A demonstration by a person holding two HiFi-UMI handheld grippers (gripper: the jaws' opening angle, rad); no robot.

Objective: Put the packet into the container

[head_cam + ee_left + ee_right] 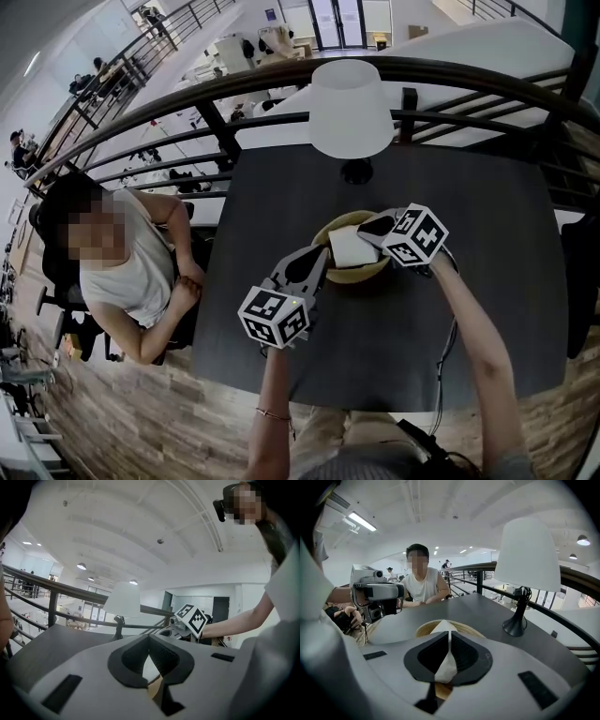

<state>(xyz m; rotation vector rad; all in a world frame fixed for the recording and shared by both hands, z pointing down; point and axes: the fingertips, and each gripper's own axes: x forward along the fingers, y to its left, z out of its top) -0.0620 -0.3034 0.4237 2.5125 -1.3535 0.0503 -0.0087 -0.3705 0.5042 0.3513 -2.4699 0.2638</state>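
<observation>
A round tan bowl [371,273] stands on the dark table [487,281]. A white packet [349,247] hangs tilted over the bowl, and my right gripper [375,228] is shut on its right edge. In the right gripper view the packet [443,670] is pinched between the pads of the right gripper [449,634], with the bowl's rim [465,629] just beyond. My left gripper [319,261] sits at the bowl's left side, its tips together. In the left gripper view the left gripper [149,641] shows nothing pinched; white and tan show through below.
A white-shaded lamp [350,108] on a black base stands at the table's far edge, behind the bowl. A person in a white top [122,262] sits at the table's left side. A dark railing [187,103] runs behind the table.
</observation>
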